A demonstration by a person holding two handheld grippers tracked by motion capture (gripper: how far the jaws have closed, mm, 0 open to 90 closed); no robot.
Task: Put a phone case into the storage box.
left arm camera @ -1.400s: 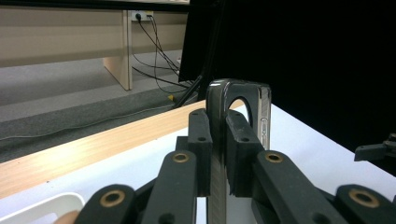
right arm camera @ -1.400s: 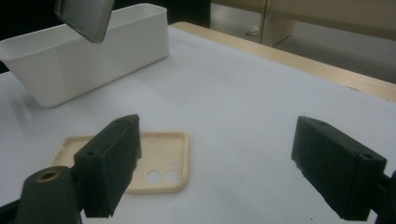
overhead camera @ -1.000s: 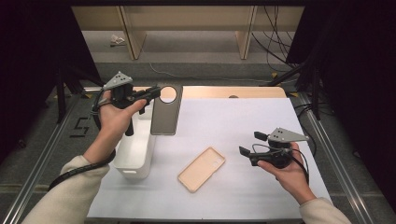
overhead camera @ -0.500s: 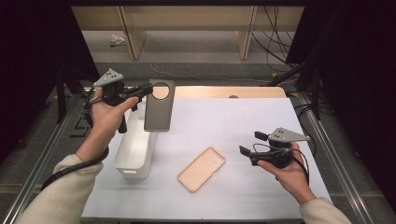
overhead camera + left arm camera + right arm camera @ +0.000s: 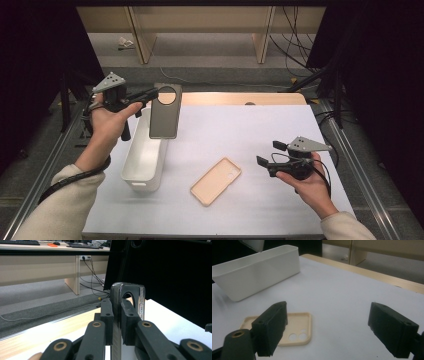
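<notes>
Now your left gripper, clamped on the dark phone case, has lifted it higher above the white bin's far end. Your right gripper waits wide open and empty beside the beige case on the counter; that 1 looks next.

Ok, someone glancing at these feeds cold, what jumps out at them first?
Probably the dark phone case, held in the air by the left gripper above the far end of the white bin at the table's left. Next, the beige case lying flat mid-table, inside up, with the right gripper hanging open beside it, not touching.
</notes>
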